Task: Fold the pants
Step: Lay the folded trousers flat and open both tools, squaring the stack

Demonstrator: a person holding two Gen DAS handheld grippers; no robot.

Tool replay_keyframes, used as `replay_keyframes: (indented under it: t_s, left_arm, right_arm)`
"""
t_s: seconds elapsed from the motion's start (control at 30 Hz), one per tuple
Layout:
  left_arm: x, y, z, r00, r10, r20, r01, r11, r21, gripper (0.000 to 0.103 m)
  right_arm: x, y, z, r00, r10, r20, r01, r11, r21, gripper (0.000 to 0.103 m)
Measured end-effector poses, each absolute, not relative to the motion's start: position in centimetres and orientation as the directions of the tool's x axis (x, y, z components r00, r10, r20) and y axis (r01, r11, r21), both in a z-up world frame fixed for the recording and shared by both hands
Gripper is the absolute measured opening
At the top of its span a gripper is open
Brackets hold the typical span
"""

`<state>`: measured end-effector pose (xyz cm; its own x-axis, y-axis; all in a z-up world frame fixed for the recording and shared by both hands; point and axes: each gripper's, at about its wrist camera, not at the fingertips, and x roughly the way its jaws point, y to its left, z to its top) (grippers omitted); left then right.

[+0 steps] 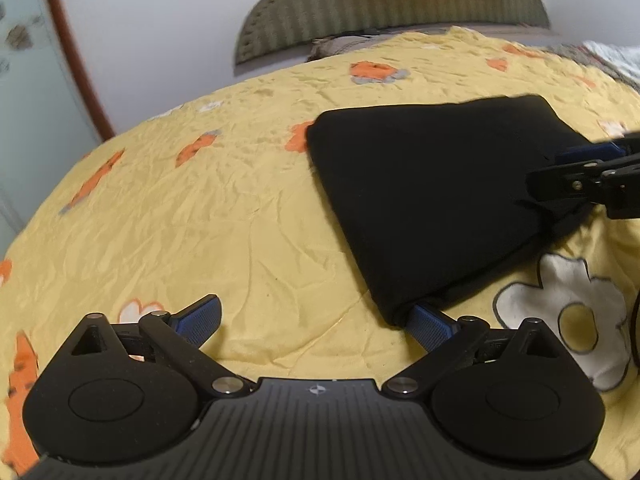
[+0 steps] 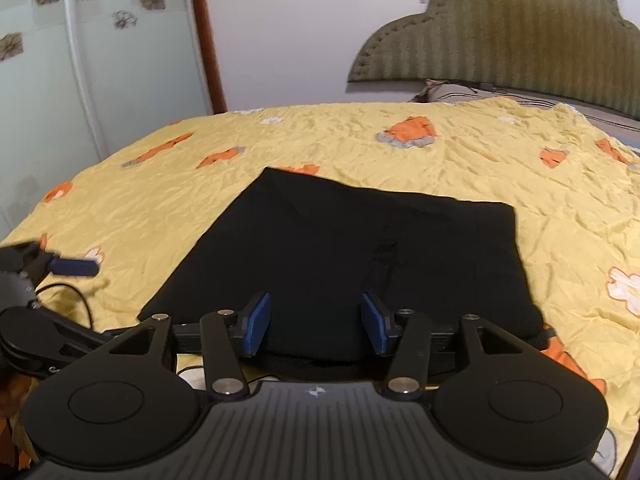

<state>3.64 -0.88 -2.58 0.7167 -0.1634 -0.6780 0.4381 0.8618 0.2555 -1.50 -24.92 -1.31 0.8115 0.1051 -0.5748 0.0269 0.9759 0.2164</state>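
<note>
We see a crumpled yellow bedspread with orange patches, black pants folded, padded headboard, white wall, no readable writing, both grippers' fingers released

Each gripper, left and right, had a matte black ribbed housing with a small star emblem at centre, two round black discs at the lower corners, black linkage arms on silver pivot screws, and blue textured pads. A thin black cable ran at left of frame.
</note>
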Motion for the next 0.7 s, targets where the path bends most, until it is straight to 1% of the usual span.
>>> replay_keyframes:
  t_s: [0.07,0.17,0.2,0.23,0.27,0.3,0.33,0.37,0.47,0.53,0.6,0.67,0.7]
  left_arm:
    - [3.8,-0.1,-2.6,0.717,-0.142,-0.682,0.393,0.891,0.228,0.099]
    - [4.4,1.5,-2.7,0.681,-0.148,-0.717,0.351,0.926,0.142,0.099]
    - [4.5,1.8,-2.8,0.671,-0.145,-0.728,0.344,0.93,0.132,0.099]
    - [4.3,1.8,-2.8,0.673,-0.125,-0.729,0.334,0.931,0.149,0.095]
    - [4.1,1.7,-2.7,0.693,-0.08,-0.716,0.314,0.928,0.201,0.091]
    - [3.8,1.7,-2.3,0.711,-0.052,-0.701,0.308,0.92,0.244,0.088]
    - [3.5,1.9,-1.8,0.719,-0.051,-0.693,0.308,0.917,0.251,0.088]
    - [3.4,2.2,-1.2,0.718,-0.081,-0.691,0.319,0.921,0.223,0.09]
    - [4.0,2.5,1.0,0.697,-0.213,-0.684,0.353,0.933,0.069,0.093]
    - [5.0,1.4,1.8,0.686,-0.283,-0.67,0.364,0.931,-0.02,0.093]
    - [5.9,-0.4,2.0,0.666,-0.365,-0.651,0.391,0.913,-0.112,0.093]
    - [6.6,-2.4,1.4,0.655,-0.408,-0.636,0.421,0.896,-0.141,0.094]
    - [6.8,-3.6,0.7,0.652,-0.396,-0.646,0.431,0.895,-0.114,0.094]
  right_arm:
    - [-1.5,-25.8,-1.5,0.814,0.066,-0.578,0.067,0.976,0.206,0.05]
    - [-1.3,-26.9,-2.6,0.79,-0.029,-0.612,0.137,0.982,0.13,0.057]
    - [-1.2,-27.1,-3.0,0.785,-0.013,-0.62,0.119,0.984,0.13,0.057]
    - [-1.2,-27.4,-3.2,0.786,0.003,-0.619,0.113,0.983,0.147,0.057]
    - [-1.3,-27.5,-3.1,0.788,0.003,-0.615,0.118,0.981,0.156,0.057]
    - [-1.3,-27.5,-2.9,0.79,0.001,-0.613,0.12,0.98,0.156,0.057]
    - [-1.5,-27.5,-2.7,0.797,-0.005,-0.604,0.125,0.98,0.157,0.058]
    - [-1.8,-27.6,-2.4,0.812,-0.012,-0.584,0.131,0.978,0.162,0.058]
    - [-2.4,-28.1,-1.9,0.842,-0.037,-0.538,0.155,0.972,0.177,0.058]
    - [-2.4,-28.9,-2.0,0.839,-0.082,-0.537,0.207,0.962,0.177,0.058]
    - [-2.2,-29.8,-2.2,0.824,-0.1,-0.558,0.238,0.955,0.18,0.058]
    - [-2.1,-30.3,-2.8,0.806,-0.106,-0.583,0.246,0.955,0.167,0.058]
    - [-2.0,-30.4,-3.2,0.793,-0.112,-0.599,0.247,0.958,0.148,0.058]
